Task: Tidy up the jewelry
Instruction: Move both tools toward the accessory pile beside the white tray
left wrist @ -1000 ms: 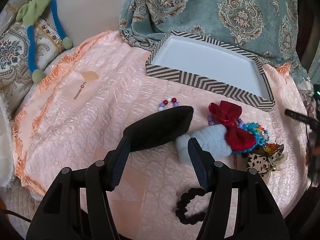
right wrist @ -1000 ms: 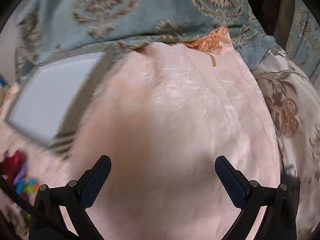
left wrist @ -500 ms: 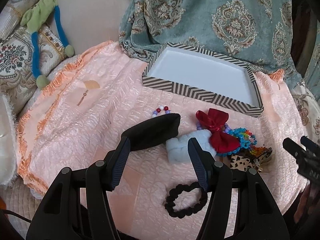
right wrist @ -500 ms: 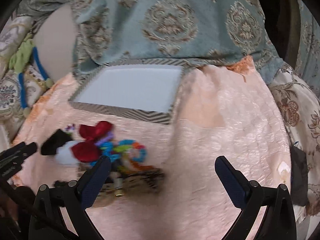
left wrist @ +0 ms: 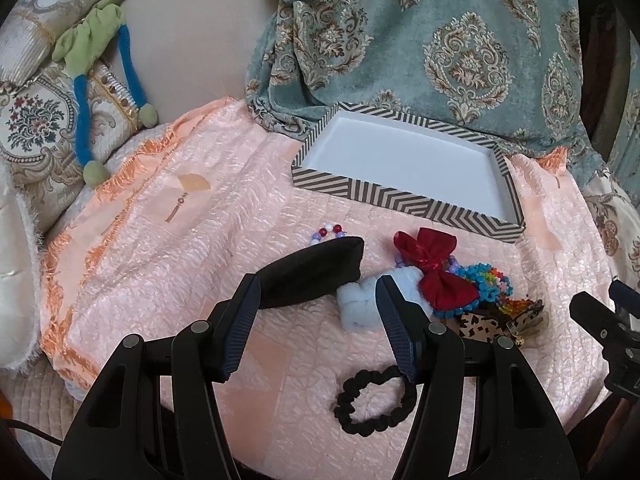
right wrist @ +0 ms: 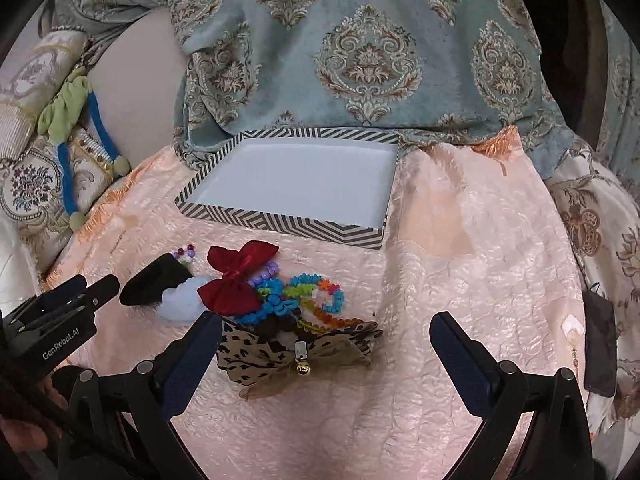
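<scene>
A jewelry pile lies on the peach cloth [left wrist: 180, 248]: a red bow [left wrist: 432, 268] [right wrist: 236, 276], a light blue scrunchie [left wrist: 368, 300], coloured bead bracelets [right wrist: 308, 292] and a leopard-print bow with a bell [right wrist: 280, 352]. A flat black piece [left wrist: 312, 272] lies left of the scrunchie, and a small bead bracelet [left wrist: 328, 232] lies beyond it. A black scrunchie [left wrist: 372, 404] sits nearer. My left gripper [left wrist: 316, 284] hovers open over the black piece. My right gripper [right wrist: 324, 332] is open around the leopard bow's near side. Behind stands the empty striped tray [left wrist: 400, 196] [right wrist: 280, 220].
A teal patterned throw [left wrist: 440, 40] drapes behind the tray. A green and blue plush toy [left wrist: 100, 40] and an embroidered pillow [left wrist: 32, 128] lie at the far left. A dark flat item [right wrist: 598, 344] rests at the cloth's right edge.
The right gripper swung left from bare cloth until it faced the pile. The left gripper drew back and up a little, so more of the cloth and tray show.
</scene>
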`<control>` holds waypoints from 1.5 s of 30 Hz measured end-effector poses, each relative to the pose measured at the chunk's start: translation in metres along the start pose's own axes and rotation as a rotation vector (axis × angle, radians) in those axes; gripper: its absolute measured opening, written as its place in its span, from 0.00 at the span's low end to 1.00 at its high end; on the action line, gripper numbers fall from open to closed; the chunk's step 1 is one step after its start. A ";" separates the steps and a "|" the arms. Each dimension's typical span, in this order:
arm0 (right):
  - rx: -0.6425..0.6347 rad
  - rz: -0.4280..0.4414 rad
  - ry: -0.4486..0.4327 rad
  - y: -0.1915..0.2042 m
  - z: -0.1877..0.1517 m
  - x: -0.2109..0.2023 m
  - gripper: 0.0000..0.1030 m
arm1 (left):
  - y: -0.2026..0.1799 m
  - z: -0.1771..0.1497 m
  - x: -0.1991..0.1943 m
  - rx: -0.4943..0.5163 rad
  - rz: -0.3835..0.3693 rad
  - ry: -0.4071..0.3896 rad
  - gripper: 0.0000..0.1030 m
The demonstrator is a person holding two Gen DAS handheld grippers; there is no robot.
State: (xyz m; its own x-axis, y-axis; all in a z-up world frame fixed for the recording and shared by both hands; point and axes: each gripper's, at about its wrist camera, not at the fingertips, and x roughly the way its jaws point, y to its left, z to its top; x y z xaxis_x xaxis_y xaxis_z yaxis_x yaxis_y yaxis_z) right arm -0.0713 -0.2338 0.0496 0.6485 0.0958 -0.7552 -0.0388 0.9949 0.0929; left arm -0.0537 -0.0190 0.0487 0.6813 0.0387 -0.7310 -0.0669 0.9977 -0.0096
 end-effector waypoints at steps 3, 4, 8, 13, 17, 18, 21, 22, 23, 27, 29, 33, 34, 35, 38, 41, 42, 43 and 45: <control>0.002 0.010 0.001 0.000 0.000 0.005 1.00 | 0.001 0.000 0.003 0.004 0.014 -0.012 0.58; 0.004 0.016 0.004 -0.001 0.000 0.007 1.00 | 0.002 0.000 0.004 0.009 0.022 -0.009 0.58; 0.011 0.023 0.030 -0.004 0.001 0.018 1.00 | 0.002 0.000 0.011 0.011 0.026 0.002 0.58; 0.028 0.043 0.035 -0.007 0.001 0.023 1.00 | 0.001 -0.001 0.013 0.010 0.031 -0.004 0.58; 0.023 0.050 0.042 -0.005 0.003 0.025 1.00 | 0.001 0.000 0.015 0.013 0.037 0.004 0.58; 0.020 0.054 0.040 -0.004 0.003 0.025 1.00 | 0.001 0.000 0.015 0.015 0.039 0.005 0.58; 0.008 0.053 0.042 -0.001 0.003 0.026 1.00 | 0.000 -0.001 0.016 0.019 0.044 0.013 0.58; 0.005 0.054 0.044 -0.001 0.003 0.027 1.00 | 0.000 -0.001 0.016 0.019 0.042 0.015 0.58; 0.002 0.055 0.045 0.000 0.003 0.027 1.00 | 0.000 -0.001 0.015 0.017 0.039 0.015 0.58; 0.000 0.056 0.039 0.000 0.003 0.025 1.00 | 0.001 -0.001 0.012 0.008 0.037 0.009 0.58; 0.004 0.061 0.037 0.000 0.003 0.025 1.00 | 0.002 -0.001 0.012 0.001 0.034 0.009 0.58; -0.002 0.062 0.039 0.004 0.002 0.024 1.00 | 0.005 -0.001 0.009 -0.009 0.037 0.005 0.58; -0.005 0.063 0.040 0.004 0.002 0.025 1.00 | 0.006 -0.001 0.009 -0.011 0.036 0.006 0.58; -0.006 0.066 0.040 0.005 0.002 0.024 1.00 | 0.006 -0.001 0.009 -0.011 0.036 0.007 0.58; -0.011 0.070 0.037 0.006 0.002 0.024 1.00 | 0.007 -0.003 0.008 -0.007 0.044 0.008 0.58; -0.017 0.074 0.038 0.008 0.003 0.025 1.00 | 0.008 -0.003 0.008 -0.007 0.047 0.009 0.58; -0.020 0.075 0.038 0.009 0.003 0.026 1.00 | 0.009 -0.003 0.008 -0.008 0.048 0.010 0.58; -0.022 0.075 0.039 0.009 0.003 0.026 1.00 | 0.010 -0.003 0.008 -0.009 0.048 0.011 0.58; -0.025 0.079 0.041 0.010 0.003 0.028 1.00 | 0.012 -0.003 0.008 -0.012 0.048 0.012 0.58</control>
State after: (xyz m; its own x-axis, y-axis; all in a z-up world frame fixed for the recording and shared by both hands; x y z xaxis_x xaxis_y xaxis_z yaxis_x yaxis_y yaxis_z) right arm -0.0515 -0.2216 0.0317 0.6110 0.1749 -0.7721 -0.1083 0.9846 0.1374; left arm -0.0515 -0.0073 0.0406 0.6685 0.0855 -0.7388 -0.1076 0.9940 0.0177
